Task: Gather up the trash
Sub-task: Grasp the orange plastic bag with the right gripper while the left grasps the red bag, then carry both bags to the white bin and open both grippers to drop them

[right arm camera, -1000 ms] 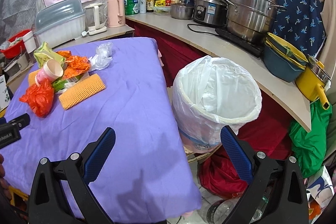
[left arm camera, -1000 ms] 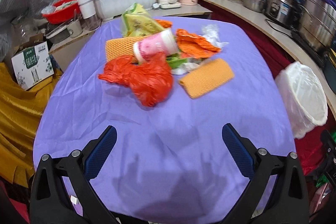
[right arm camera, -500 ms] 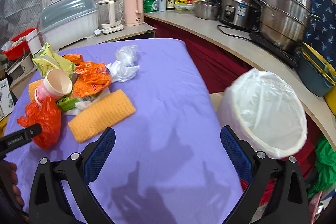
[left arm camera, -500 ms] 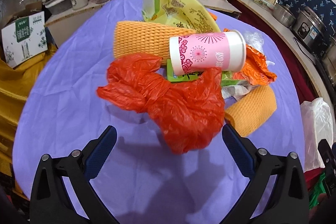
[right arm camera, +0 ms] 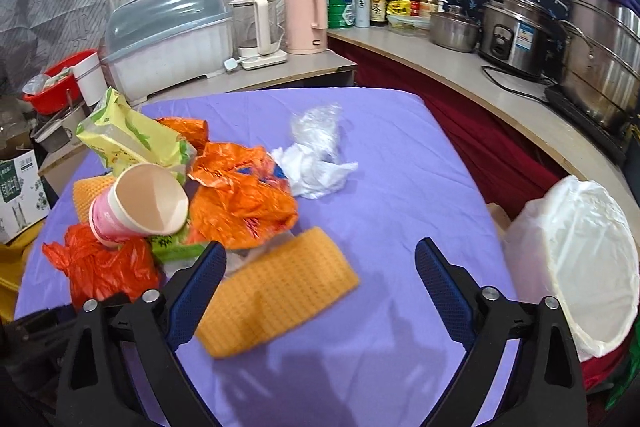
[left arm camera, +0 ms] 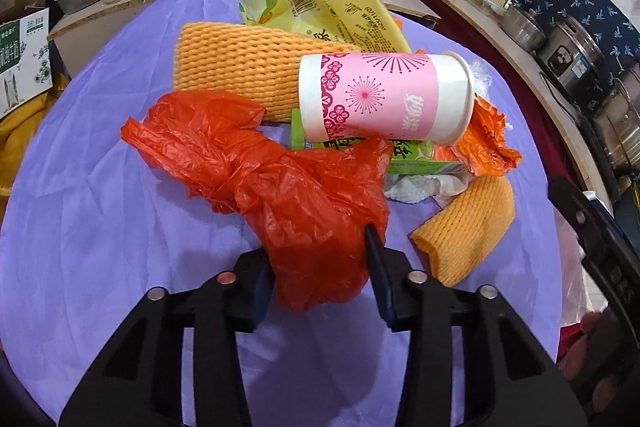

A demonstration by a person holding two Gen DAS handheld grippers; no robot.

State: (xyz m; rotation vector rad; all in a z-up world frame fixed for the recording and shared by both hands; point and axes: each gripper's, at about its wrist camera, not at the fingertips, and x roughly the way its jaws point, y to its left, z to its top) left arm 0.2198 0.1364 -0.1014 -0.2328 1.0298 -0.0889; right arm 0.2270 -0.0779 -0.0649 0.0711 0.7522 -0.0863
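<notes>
Pinching the crumpled red plastic bag [left arm camera: 288, 187] at the counter's [left arm camera: 80, 219] near edge, your left tongs [left arm camera: 320, 267] have just closed while the right tongs [right arm camera: 320, 291] gape empty, so lifting may topple the pink paper cup [left arm camera: 384, 97].

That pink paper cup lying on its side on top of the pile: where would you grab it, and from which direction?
Best guess: grip the pink paper cup across its round body, mid-length, coming down from above. It lies on its side atop the green box, open mouth toward the right tongs, so the sides are free. Squeeze gently; thin paper may crush.
</notes>
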